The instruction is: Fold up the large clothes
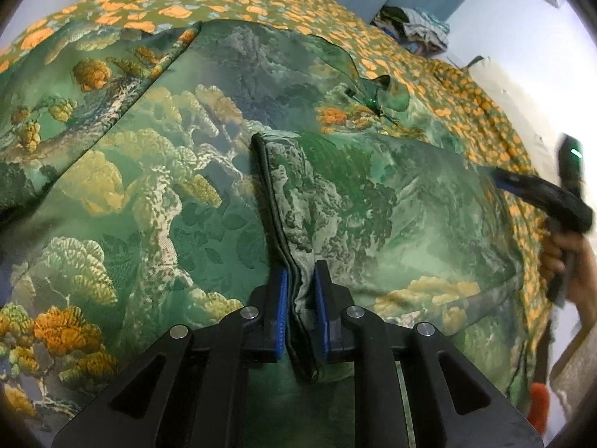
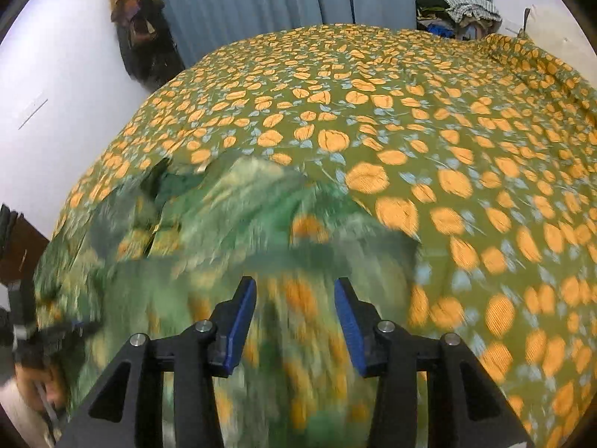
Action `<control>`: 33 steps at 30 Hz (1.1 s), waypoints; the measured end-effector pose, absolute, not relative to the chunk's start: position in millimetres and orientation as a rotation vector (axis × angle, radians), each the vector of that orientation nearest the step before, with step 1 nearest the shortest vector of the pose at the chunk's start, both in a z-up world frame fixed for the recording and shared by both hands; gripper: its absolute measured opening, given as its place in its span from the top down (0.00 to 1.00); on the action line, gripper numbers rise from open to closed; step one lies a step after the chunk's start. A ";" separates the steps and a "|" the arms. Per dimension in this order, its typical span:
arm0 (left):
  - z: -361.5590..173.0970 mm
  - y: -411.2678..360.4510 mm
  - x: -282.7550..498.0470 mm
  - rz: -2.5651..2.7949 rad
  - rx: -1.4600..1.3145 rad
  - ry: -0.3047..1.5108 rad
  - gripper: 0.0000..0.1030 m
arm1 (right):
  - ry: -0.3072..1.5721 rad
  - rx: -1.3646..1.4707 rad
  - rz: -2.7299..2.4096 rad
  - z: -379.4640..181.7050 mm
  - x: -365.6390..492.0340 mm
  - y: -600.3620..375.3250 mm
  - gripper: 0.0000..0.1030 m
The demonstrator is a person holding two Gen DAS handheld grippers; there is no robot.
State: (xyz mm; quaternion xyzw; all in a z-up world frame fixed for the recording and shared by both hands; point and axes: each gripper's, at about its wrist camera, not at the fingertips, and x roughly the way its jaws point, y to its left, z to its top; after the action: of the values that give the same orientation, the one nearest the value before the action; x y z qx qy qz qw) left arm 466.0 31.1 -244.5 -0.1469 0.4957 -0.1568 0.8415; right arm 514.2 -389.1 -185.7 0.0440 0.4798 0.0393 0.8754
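Even indoor light, fisheye bending with dark corners, left view sharp, right view smeared by motion blur low down, walls glary white.

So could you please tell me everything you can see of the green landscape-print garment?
The green landscape-print garment looks like woven brocade, patterned with trees, foliage and orange clusters. It lies spread on the orange-flowered bedsheet, one panel folded over with a dark-piped edge. The left gripper is clamped on that edge; the right gripper hangs open above it.

left gripper [image 1: 301, 291]: black arms, blue ribbed pads, silver round bolts
right gripper [image 2: 294, 310]: black arms, blue pads, silver bolts
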 end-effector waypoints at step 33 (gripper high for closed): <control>-179.2 69.1 388.2 -0.184 -0.089 1.040 0.28 | 0.757 0.080 0.036 -174.8 252.3 -320.2 0.45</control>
State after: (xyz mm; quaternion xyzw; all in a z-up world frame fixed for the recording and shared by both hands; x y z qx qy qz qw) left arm 388.2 69.1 -179.2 -0.0426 0.4960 -0.0879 0.8628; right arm 252.3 -320.2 -174.8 0.0388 0.3694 0.0177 0.9283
